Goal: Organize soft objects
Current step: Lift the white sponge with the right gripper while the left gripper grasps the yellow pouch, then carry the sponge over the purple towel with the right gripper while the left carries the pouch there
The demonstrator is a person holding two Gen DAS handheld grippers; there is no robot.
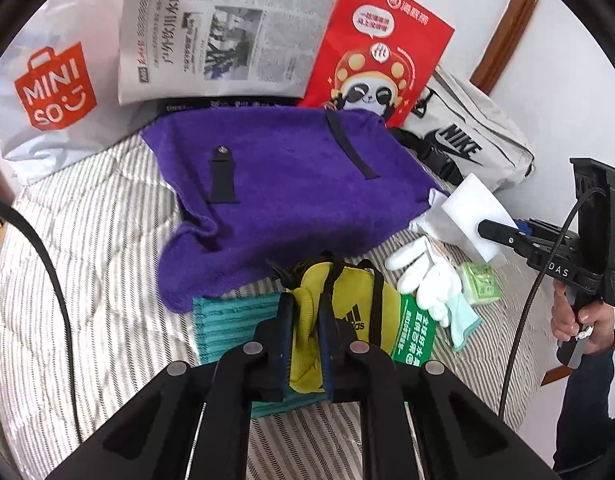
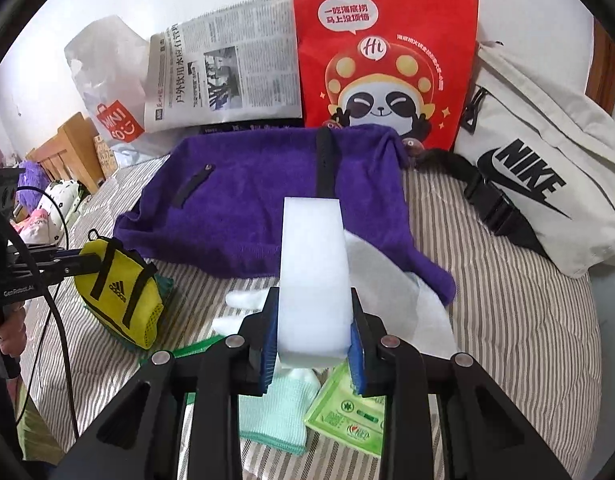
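Sponge block pinched upright between right gripper jaws, lifted over bed. Yellow pouch clamped in left gripper jaws. Step: carrying both. Next: pick drop spot ahead of jaws, likely purple towel.

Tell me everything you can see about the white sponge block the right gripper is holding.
The white sponge block is a plain, smooth rectangular slab that looks like soft foam, unmarked and clean. The right gripper is shut on its near end, blue pads pressing both sides, so it juts forward, lifted above the striped bedding. Its far end shows against the purple towel; whether they touch is unclear. The left wrist view also shows it clamped.
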